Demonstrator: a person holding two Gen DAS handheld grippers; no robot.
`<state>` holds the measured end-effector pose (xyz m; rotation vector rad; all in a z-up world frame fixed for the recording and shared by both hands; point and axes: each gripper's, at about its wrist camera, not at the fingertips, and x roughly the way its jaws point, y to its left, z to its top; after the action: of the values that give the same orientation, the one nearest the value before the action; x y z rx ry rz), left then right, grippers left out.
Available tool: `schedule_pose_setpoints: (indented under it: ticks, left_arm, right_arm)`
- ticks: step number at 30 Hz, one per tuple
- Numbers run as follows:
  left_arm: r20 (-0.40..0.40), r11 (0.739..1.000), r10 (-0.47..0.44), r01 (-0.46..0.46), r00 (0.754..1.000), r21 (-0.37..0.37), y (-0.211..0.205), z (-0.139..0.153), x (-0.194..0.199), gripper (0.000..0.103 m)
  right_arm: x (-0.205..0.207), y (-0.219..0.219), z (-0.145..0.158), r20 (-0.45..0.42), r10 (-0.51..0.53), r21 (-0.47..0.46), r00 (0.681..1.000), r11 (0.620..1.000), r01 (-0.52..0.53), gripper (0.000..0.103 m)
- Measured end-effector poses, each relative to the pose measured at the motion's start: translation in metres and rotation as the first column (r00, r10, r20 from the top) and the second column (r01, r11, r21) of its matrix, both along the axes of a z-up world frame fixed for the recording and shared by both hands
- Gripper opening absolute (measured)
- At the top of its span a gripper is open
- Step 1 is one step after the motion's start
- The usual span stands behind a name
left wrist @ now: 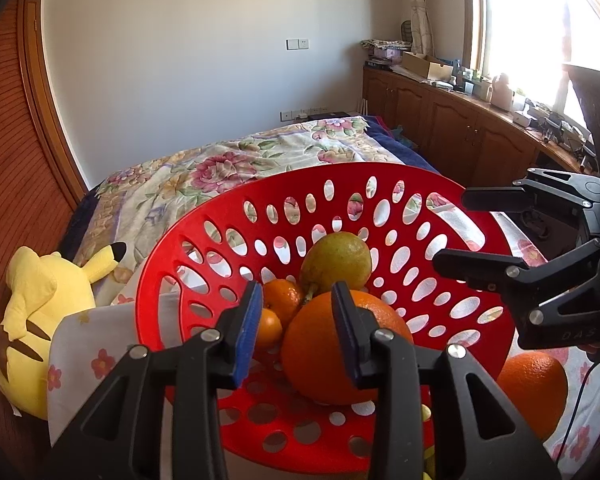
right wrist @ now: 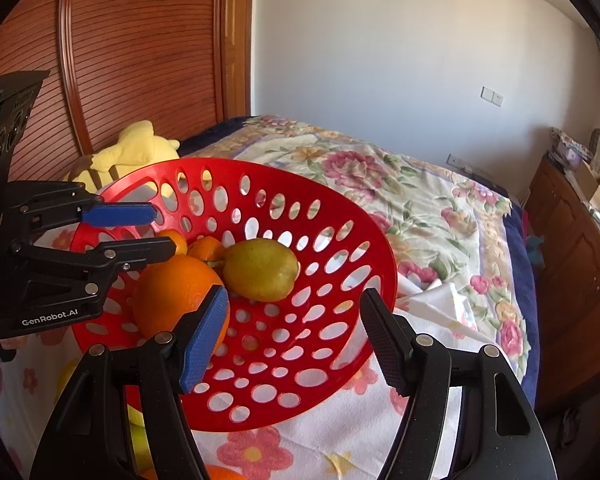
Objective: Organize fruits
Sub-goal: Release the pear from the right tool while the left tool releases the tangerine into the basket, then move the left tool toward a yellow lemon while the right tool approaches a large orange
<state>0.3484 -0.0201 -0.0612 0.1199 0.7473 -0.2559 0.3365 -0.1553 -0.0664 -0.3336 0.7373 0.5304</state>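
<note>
A red perforated basket [left wrist: 380, 184] [right wrist: 352, 264] sits on a flowered cloth. It holds a large orange [left wrist: 320, 352] [right wrist: 172, 292], a yellow-green pear [left wrist: 338, 260] [right wrist: 260, 270] and two small oranges [left wrist: 282, 298] [right wrist: 206, 248]. My left gripper [left wrist: 296, 312] [right wrist: 162, 228] is open and empty over the basket's near side, fingers astride the large orange's left part. My right gripper [right wrist: 296, 336] [left wrist: 452, 232] is open and empty over the basket's right side. Another large orange [left wrist: 534, 388] lies outside the basket at the right.
A yellow plush toy [left wrist: 40, 320] [right wrist: 136, 148] lies left of the basket by a wooden headboard [right wrist: 132, 48]. The flowered bed cover [left wrist: 236, 164] stretches behind. A wooden cabinet [left wrist: 452, 120] with clutter runs under the window at the right. Yellow-green fruit [right wrist: 138, 436] shows below the basket.
</note>
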Motion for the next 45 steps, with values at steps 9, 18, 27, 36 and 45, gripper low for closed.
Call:
schedule_pose_setpoints:
  ticks: [9, 18, 27, 36, 45]
  left_arm:
    - [0.035, 0.999, -0.013, 0.014, 0.999, -0.031, 0.002, 0.012, -0.031, 0.036]
    - [0.100, 0.997, -0.035, 0.042, 0.994, -0.071, 0.005, 0.026, -0.083, 0.046]
    - [0.076, 0.992, -0.030, 0.039, 0.997, -0.117, 0.013, 0.008, -0.116, 0.051]
    - [0.040, 0.990, -0.020, 0.025, 0.999, -0.136, 0.018, -0.018, -0.135, 0.052]
    - [0.007, 0.987, -0.023, 0.024, 1.000, -0.158, 0.013, -0.035, -0.144, 0.052]
  right_arm:
    - [-0.019, -0.011, 0.011, 0.009, -0.025, 0.045, 1.000, 0.999, 0.024, 0.070]
    - [-0.064, -0.030, 0.022, 0.024, -0.050, 0.114, 0.998, 0.992, 0.047, 0.071]
    - [-0.108, -0.039, 0.013, 0.013, -0.074, 0.141, 0.997, 0.987, 0.071, 0.075]
    - [-0.124, -0.045, -0.004, -0.030, -0.117, 0.150, 0.993, 0.981, 0.120, 0.078]
    - [-0.133, -0.045, -0.015, -0.057, -0.127, 0.155, 0.990, 0.979, 0.134, 0.083]
